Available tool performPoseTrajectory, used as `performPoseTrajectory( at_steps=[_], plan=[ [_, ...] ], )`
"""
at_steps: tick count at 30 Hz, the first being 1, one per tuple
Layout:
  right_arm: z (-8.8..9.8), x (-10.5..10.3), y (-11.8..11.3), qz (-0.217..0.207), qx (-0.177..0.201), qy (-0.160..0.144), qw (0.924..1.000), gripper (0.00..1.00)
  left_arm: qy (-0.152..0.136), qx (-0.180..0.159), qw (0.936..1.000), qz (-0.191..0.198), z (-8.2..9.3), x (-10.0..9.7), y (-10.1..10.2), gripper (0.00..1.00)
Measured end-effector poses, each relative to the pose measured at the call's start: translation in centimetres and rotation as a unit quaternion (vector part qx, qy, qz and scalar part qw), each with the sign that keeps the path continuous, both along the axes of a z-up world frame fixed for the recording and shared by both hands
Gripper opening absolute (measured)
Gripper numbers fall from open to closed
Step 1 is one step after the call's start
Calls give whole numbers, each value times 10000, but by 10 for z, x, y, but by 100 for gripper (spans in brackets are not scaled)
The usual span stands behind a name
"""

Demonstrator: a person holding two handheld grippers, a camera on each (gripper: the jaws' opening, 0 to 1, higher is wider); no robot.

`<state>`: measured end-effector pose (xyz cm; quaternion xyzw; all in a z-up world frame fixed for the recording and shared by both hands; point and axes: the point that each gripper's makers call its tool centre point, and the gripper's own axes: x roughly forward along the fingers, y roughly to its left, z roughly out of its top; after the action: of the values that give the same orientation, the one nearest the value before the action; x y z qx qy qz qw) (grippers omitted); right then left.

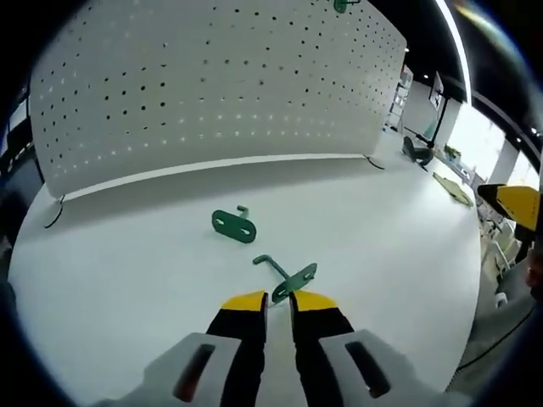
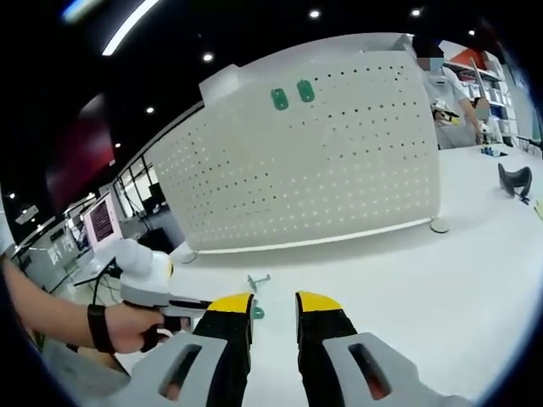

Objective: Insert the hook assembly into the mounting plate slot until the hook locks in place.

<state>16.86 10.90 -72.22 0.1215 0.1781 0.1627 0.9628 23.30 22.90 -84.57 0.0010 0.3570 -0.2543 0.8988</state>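
Yellow tips mark the left tongs [image 1: 279,298], which are seen at the bottom of the left gripper view, pressed nearly together on the flat green plate end of the hook assembly [image 1: 287,277]. The piece is pinched at this end, probably so that its bent rod stays free and points away from the tongs, toward the board. It cannot be told with certainty whether the piece is already lifted or is resting on the white desk [image 1: 127,263].

A little farther on the desk a second green plate [image 1: 234,225] with two holes is lying flat, apart from the held piece. It is judged to be a spare part or the mounting plate, but this cannot be decided.

In the right gripper view the right tongs [image 2: 274,301] are spread and nothing is held between them. Just beyond them the left gripper in a hand [image 2: 136,326] comes in from the left, and green metal is seen near its tip.

At the far edge the white pegboard [image 1: 212,93] is standing upright, which gives a vertical surface for hanging. Two green plates [image 2: 292,95] are fixed near its top; the slot for the hook is probably there, so the insertion is judged as not yet started.
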Motion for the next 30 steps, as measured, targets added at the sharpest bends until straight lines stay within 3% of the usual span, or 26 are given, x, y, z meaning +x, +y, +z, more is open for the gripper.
performPoseTrajectory(
  at_steps=[12,26,30],
  plan=[
    [0,1,-1,-6,-12,8,10000,19,-53,-2,10000,-50,0,2,-4,9],
    [2,2,6,95,-44,-19,9999,19,-56,-228,9987,-456,8,-8,-11,8],
    [3,2,7,113,-40,-26,9999,19,-180,-250,9973,-667,14,-13,-14,7]
  ],
)
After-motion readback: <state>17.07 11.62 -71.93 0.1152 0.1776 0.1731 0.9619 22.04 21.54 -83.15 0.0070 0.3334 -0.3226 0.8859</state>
